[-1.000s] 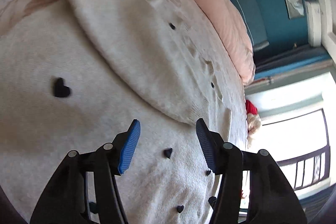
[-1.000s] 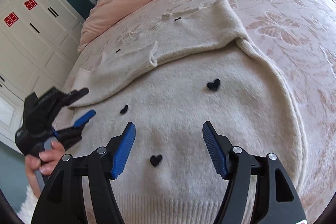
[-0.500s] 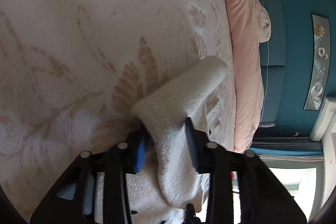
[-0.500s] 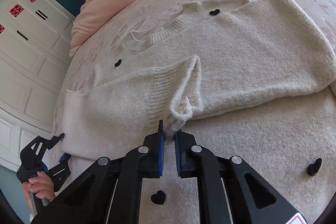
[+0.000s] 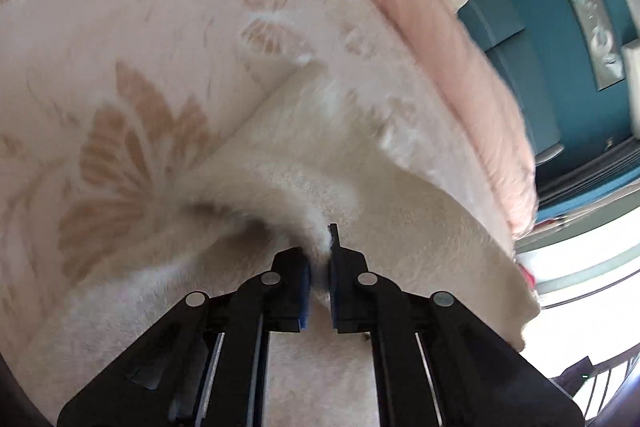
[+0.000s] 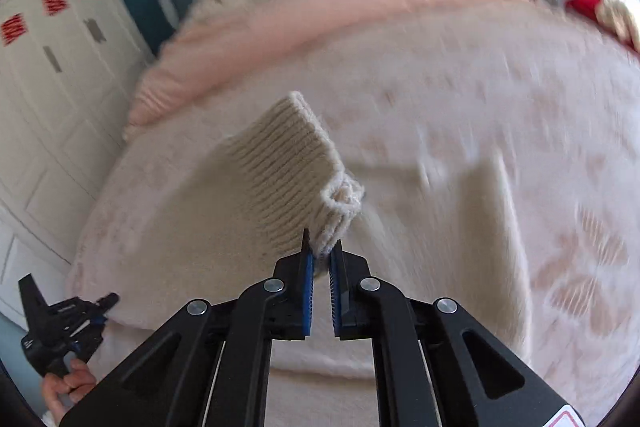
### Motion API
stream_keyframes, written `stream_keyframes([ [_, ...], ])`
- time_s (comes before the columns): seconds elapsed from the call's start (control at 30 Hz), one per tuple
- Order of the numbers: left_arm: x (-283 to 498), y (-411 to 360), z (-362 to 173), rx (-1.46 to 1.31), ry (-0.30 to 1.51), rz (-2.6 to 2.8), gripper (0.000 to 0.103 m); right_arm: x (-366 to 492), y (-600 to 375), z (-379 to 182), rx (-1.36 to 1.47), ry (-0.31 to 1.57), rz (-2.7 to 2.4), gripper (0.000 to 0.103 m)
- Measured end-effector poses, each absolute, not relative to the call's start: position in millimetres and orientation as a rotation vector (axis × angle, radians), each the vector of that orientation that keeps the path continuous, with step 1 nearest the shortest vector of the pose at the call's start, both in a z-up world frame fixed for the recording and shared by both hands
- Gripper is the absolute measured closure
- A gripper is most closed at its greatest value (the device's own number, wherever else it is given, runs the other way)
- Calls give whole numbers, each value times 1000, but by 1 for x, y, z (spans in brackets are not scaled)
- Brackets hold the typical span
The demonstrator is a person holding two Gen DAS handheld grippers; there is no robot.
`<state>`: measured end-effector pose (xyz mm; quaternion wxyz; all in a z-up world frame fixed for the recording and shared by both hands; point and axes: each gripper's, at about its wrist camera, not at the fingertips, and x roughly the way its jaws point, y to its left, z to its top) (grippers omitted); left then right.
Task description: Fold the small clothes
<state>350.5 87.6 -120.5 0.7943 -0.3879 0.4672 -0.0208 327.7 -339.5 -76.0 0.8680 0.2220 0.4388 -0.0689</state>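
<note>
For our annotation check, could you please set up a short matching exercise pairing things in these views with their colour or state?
Things:
1. left claw
2. ribbed cuff
3. pink duvet
4. wardrobe doors

States:
A. white, with red stickers
B. lifted off the bed, pinched by the right claw
C. bunched along the bed's far edge
D. shut on cream sweater fabric

Pairs: 1-D, 2-B, 3-C, 4-A

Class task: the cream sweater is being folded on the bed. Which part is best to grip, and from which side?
Probably the ribbed cuff of the sweater, taken edge-on from its open end. It is a thick, firm band that stands up clear of the bedspread, and the right tool already pinches its corner that way.
</note>
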Motion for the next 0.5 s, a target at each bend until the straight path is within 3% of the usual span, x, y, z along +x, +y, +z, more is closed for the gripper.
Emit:
stream_keyframes([
  [0.07,343,85,-132,-878,1014,-26,97,317,-347,-105,489,956,-141,97],
  [0.2,343,87,-124,-816,989,-51,96,300,-344,-75,493,819,-75,97],
  [0.33,344,86,-132,-792,1005,-54,95,311,-351,-118,524,948,-101,97],
  [0.43,338,86,-123,-710,1017,-81,92,298,-350,-94,592,898,-89,94],
  [0.5,324,91,-110,-672,1021,-118,78,275,-346,-73,573,865,-91,89],
])
